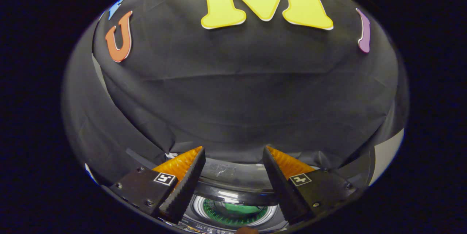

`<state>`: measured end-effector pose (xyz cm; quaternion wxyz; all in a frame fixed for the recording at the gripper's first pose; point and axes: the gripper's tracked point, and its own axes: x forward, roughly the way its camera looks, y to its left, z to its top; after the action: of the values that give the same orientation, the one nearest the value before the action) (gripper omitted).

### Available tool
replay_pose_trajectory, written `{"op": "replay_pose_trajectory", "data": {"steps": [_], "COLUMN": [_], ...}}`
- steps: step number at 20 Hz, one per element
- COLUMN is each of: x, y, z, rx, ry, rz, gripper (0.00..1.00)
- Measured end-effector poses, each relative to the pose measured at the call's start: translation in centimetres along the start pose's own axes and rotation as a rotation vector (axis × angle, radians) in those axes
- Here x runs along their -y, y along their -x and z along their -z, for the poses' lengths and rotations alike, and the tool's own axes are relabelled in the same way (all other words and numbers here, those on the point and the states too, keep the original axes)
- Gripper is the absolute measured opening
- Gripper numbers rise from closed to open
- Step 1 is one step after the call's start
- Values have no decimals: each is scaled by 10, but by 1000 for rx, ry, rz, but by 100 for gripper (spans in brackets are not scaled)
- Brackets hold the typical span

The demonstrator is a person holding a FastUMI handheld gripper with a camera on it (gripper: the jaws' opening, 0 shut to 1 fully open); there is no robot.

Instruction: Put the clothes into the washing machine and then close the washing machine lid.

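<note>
gripper [233,153]: fingers spread apart, holding nothing | washing machine [233,190]: just below and beyond fingers, drum open | green clothes [237,210]: inside drum | black cloth wall [233,99]: far behind

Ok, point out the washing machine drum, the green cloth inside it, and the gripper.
washing machine drum [204,208]: gripper view, its shiny rim.
green cloth [237,209]: gripper view, its middle, inside the drum.
gripper [233,153]: gripper view, midway between its open fingertips.

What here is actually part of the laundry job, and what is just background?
Job:
- washer, lid up, below and between the fingers
- green cloth in its drum
- gripper, fingers open, holding nothing

Background:
- black booth wall beyond the fingers
</note>
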<state>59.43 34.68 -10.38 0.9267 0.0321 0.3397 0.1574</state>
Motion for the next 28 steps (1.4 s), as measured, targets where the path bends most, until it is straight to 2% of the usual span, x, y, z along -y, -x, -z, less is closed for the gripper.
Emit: {"op": "replay_pose_trajectory", "data": {"steps": [15,20,25,28], "x": [-8,-16,-18,-17], "y": [29,64,107,137], "z": [30,86,173,192], "rx": [90,84,19,42], "ry": [20,-1,-72,-37], "rz": [5,-10,-47,-52], "gripper": [98,98,97,97]}}
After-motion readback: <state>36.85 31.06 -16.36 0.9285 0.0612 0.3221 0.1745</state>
